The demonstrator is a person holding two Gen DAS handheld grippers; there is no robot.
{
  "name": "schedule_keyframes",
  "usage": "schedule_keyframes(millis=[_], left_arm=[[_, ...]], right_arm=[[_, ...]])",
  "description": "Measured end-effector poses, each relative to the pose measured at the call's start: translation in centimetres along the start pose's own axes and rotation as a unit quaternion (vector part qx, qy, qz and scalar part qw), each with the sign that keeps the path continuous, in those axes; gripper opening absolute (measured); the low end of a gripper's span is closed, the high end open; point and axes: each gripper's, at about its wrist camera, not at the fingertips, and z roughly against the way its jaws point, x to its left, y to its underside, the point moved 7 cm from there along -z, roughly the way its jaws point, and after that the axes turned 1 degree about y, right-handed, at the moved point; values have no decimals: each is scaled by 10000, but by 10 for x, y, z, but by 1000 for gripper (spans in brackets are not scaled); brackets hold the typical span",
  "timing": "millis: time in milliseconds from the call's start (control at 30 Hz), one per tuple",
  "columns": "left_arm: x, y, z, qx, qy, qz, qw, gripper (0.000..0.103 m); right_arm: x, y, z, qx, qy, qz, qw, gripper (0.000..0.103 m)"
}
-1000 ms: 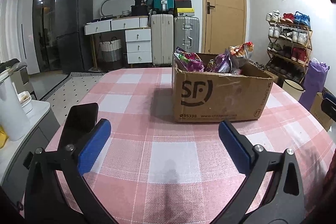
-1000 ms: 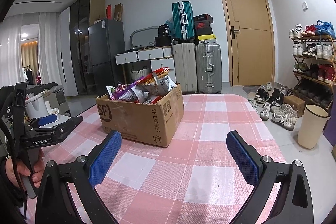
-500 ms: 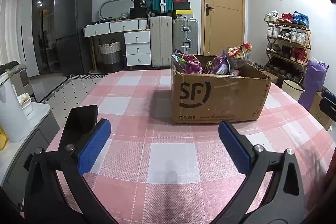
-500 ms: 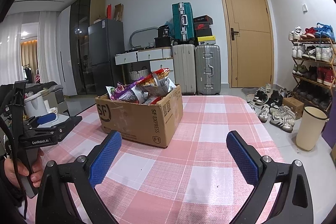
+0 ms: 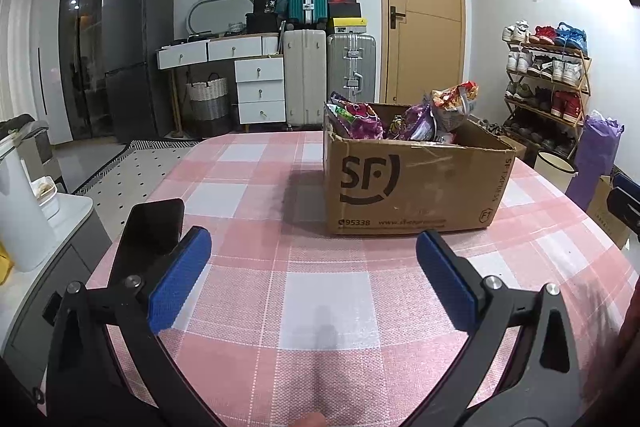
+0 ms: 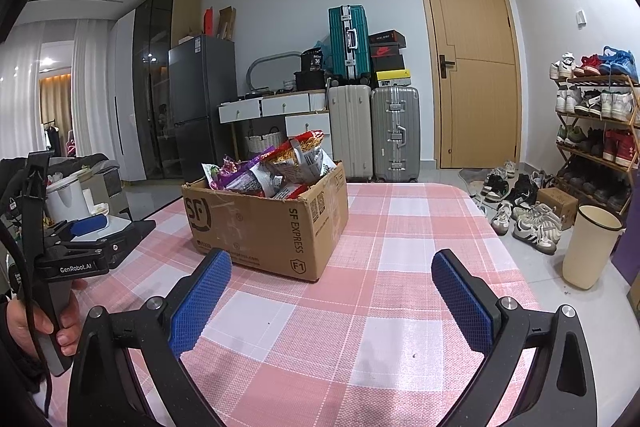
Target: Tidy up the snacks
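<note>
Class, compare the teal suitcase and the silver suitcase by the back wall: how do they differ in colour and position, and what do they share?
The teal suitcase is blue-green; the silver suitcase is metallic grey. The teal suitcase stands raised on top of other luggage, while the silver suitcase stands lower, apparently on the floor, with shoe boxes stacked on it. Both are upright hard-shell cases.

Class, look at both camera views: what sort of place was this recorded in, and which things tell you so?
Most likely a lived-in home, near the entrance. A shoe rack full of shoes stands by a wooden door, suitcases are stacked against the wall, and a fridge stands nearby.
</note>
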Motion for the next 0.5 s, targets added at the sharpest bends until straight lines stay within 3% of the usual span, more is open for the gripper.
schedule_keyframes(millis=[500], left_arm=[[2,2,-1,12,-110,32,9999,102]], right_arm=[[0,0,0,-5,11,11,10000,102]])
